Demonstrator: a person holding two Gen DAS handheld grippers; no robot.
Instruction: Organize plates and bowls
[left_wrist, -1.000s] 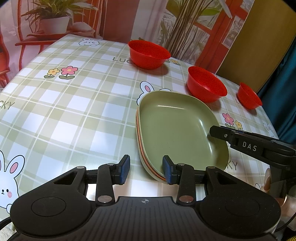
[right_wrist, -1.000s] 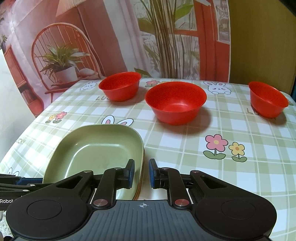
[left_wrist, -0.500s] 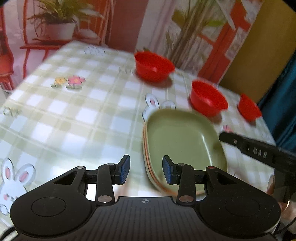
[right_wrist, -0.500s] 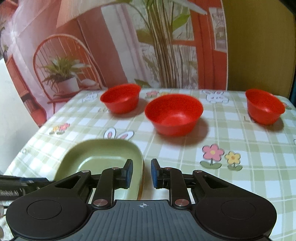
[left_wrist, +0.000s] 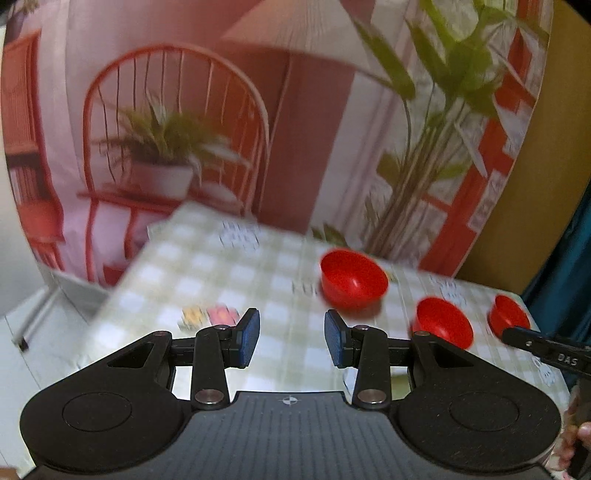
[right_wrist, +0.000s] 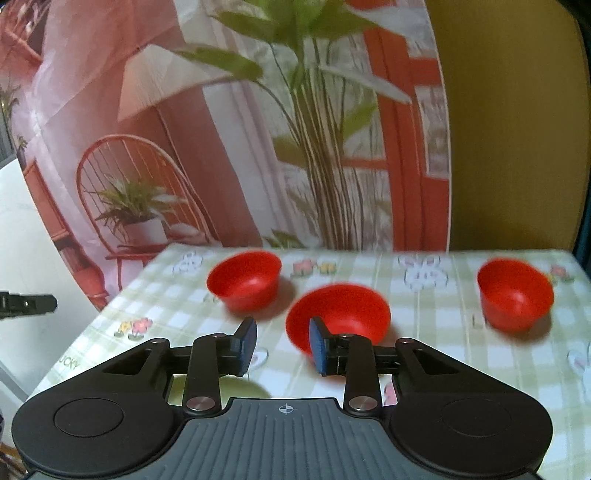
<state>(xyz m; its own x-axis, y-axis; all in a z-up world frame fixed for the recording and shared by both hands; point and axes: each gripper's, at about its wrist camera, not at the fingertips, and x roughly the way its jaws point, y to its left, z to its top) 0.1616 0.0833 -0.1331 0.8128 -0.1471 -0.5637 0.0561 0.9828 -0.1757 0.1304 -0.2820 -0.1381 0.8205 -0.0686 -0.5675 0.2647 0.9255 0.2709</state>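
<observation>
Both views now look higher than 1 second ago: the backdrop fills most of each frame, the bowls sit low, and the green plates have nearly dropped out of sight. Both are motion-blurred.

Left gripper (left_wrist: 291, 341): blue pads apart, nothing between them, held above the checked bench (left_wrist: 229, 269). Gap unchanged from 1 second ago.

Right gripper (right_wrist: 282, 345): jaws opening, pads apart, nothing between them; 1 second ago they were almost together. Its black finger also pokes in at the right edge of the left view.

3 red bowls stand apart on the bench, all upright and empty.
- Left bowl (right_wrist: 243, 278): toward the far left, nearest the backdrop.
- Middle bowl (right_wrist: 343, 319): closest, partly hidden behind the right gripper's right pad.
- Right bowl (right_wrist: 515, 293): near the far right corner.

The left view shows the same 3 in a row running right.

Green plates (right_wrist: 218, 387): only a sliver shows under the right gripper's body, on the near left part of the bench. How many are stacked cannot be told now.

Backdrop (right_wrist: 192, 147): printed scene with a red chair, potted plant and lamp, hanging behind the bench.
</observation>
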